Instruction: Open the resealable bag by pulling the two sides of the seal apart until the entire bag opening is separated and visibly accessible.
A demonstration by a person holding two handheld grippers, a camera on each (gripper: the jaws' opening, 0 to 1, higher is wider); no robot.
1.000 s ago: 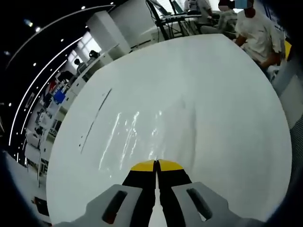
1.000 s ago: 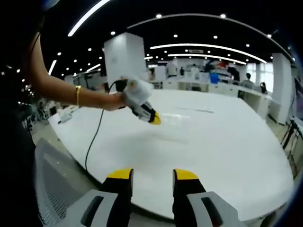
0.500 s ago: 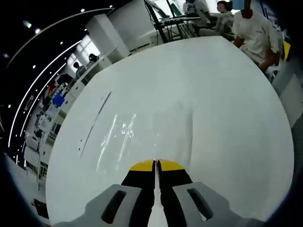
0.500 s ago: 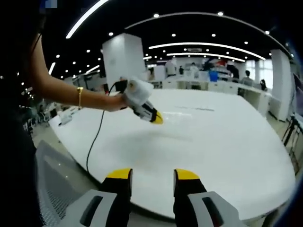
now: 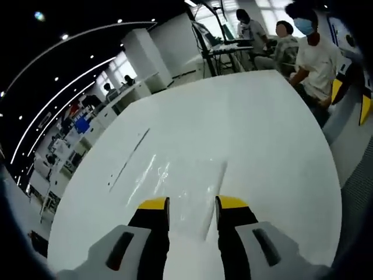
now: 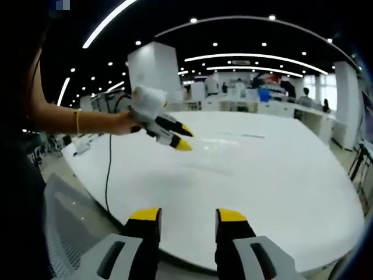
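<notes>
Jaws on the left gripper [image 5: 191, 203] are standing apart, yellow tips spread over the near edge of the clear resealable bag [image 5: 180, 184], which is lying flat and glossy on the white table [image 5: 256, 140]; contact with the plastic is impossible to judge. Right gripper [image 6: 188, 214] is hanging wide open and empty off the table's near edge, looking across at the other tool. Seated people [image 5: 315, 58] are gathering at the far side.

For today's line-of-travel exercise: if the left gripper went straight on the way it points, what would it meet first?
Probably the clear resealable bag lying on the white table, just ahead of the open left gripper; depth is uncertain.
</notes>
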